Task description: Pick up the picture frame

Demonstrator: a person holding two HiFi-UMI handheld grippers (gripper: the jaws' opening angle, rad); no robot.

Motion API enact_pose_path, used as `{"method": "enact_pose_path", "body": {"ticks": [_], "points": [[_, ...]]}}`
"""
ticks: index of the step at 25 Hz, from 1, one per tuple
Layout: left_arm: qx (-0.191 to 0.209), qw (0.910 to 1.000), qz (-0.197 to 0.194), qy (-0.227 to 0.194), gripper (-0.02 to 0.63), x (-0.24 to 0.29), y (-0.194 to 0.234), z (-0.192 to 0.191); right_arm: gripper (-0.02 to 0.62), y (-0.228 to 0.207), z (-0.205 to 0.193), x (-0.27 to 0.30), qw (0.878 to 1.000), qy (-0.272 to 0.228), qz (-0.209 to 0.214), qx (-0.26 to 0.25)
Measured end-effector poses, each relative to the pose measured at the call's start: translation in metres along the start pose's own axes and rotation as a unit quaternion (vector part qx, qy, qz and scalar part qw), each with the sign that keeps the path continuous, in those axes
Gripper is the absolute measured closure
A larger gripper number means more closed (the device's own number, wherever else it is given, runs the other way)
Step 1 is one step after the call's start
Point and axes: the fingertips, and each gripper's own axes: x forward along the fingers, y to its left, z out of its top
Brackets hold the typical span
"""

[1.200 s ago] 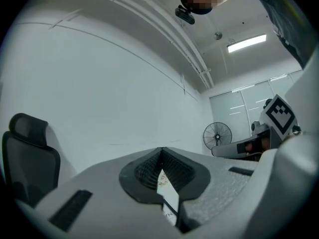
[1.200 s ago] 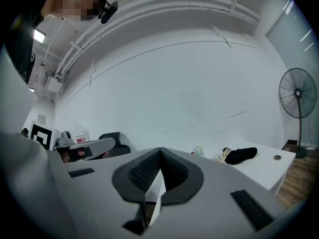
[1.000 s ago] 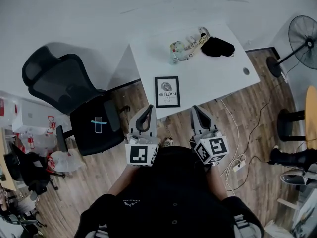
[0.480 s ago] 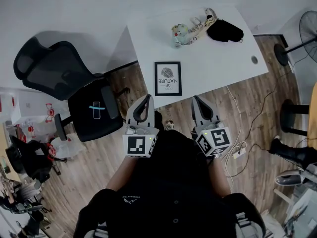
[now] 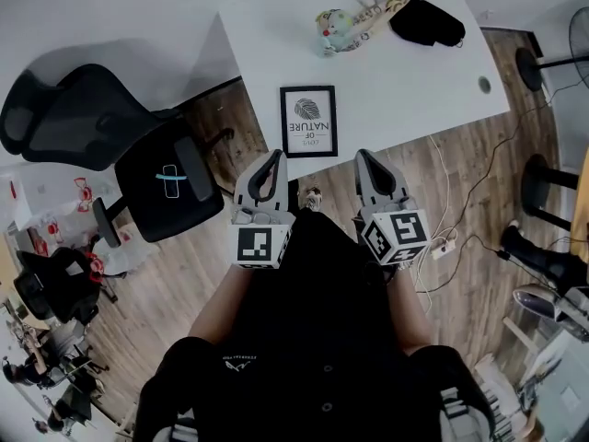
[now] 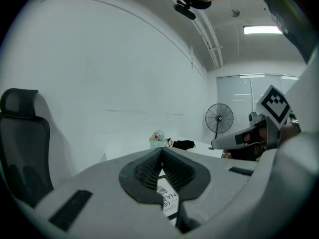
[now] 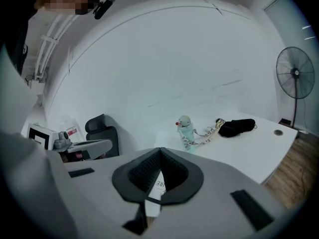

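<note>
**Workpiece.** The picture frame [image 5: 308, 121] lies flat, print side up, on the white counter [image 5: 414, 90], close to that counter's near edge. It sits ahead of both claws and between their lines of reach, to the right of the left claw [image 5: 273, 156] and to the left of the right claw [image 5: 365, 156]. It touches neither claw. Farther ahead on the counter, well beyond the frame, lie a small toy figure [image 5: 333, 24] with a strap and a black pouch [image 5: 425, 22]. An office chair [image 5: 138, 164] stands off to the left of the left claw.

**Handling estimate.** The frame appears to be a thin, rigid panel with a dark border, probably light enough for a single claw. The front is likely glazed, so treat it as smooth, slippery and breakable. Because it lies flat, its edges sit low against the counter and give a jaw little room to get underneath.

**Grip point.** Grip the dark border, not the face. The short edge nearest the claws is the most accessible. One jaw must get under that edge, so the frame may need tipping, or drawing slightly past the counter's edge. Alternatively, press one claw against each long side.

**Claw state.** Both claws have their ribbed pads pressed together, with nothing between them. Both are held short of the counter, above the wooden floor. Each must be spread before any grip is possible.
</note>
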Motion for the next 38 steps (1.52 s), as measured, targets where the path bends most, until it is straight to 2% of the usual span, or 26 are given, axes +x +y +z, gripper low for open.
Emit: {"method": "enact_pose_path", "body": {"ticks": [7,16,21,27,38], "points": [[0.003,0.998,-0.006,0.062,0.6,0.032,0.01,-0.043,0.597,-0.022,-0.031,0.032,0.998,0.058,-0.035,0.006],[-0.041,0.9899,-0.012,0.135,0.598,0.066,0.031,-0.099,0.597,-0.037,-0.068,0.075,0.991,0.121,-0.043,0.027],[-0.077,0.9783,-0.016,0.192,0.594,0.079,0.041,-0.136,0.551,-0.044,-0.095,0.1,0.986,0.16,-0.042,0.023],[-0.115,0.962,-0.028,0.246,0.543,0.093,0.05,-0.174,0.5,-0.056,-0.129,0.122,0.975,0.213,-0.048,0.041],[-0.114,0.9445,-0.016,0.307,0.495,0.111,0.056,-0.218,0.48,-0.073,-0.175,0.141,0.952,0.284,-0.072,0.093]]}}
